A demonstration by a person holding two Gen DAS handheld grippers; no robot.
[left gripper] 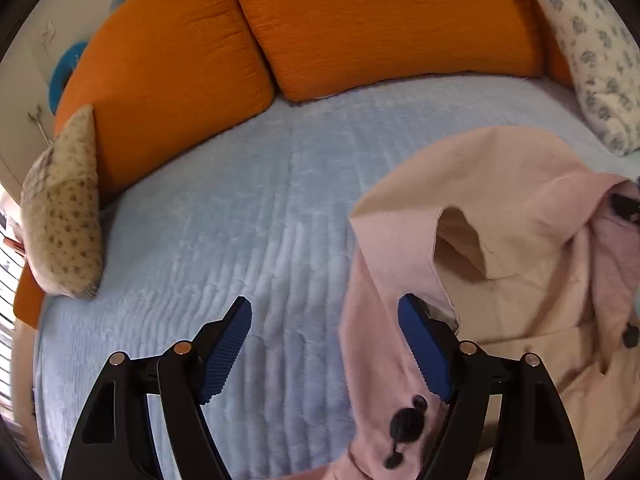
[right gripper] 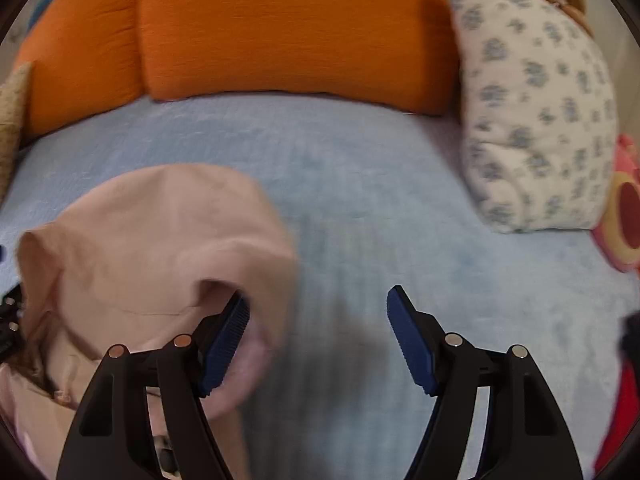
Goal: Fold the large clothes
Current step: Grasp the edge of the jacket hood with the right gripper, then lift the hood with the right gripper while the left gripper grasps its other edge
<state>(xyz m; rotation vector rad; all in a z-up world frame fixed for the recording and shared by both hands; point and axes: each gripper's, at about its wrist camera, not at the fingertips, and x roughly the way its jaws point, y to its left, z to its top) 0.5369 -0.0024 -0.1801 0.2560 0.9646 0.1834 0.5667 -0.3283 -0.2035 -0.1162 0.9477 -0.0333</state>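
Left wrist: coat [left gripper: 520, 220] beside right jaw

Black-framed left claw [left gripper: 325, 346] and right claw [right gripper: 318, 338]; ribbed blue pads [left gripper: 226, 350]; brass-coloured pivot pins

Pink coat [right gripper: 160, 240] motion-blurred and cut off at the right-wrist view's lower left edge.

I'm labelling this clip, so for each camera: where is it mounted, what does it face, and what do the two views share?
Left wrist: on the left gripper, angled down at the blue bedspread; pink coat on its right; open jaws show.
Right wrist: on the right gripper, angled down likewise; coat on its left; open jaws show.
Shared: coat, bedspread, orange cushions, floral pillow.
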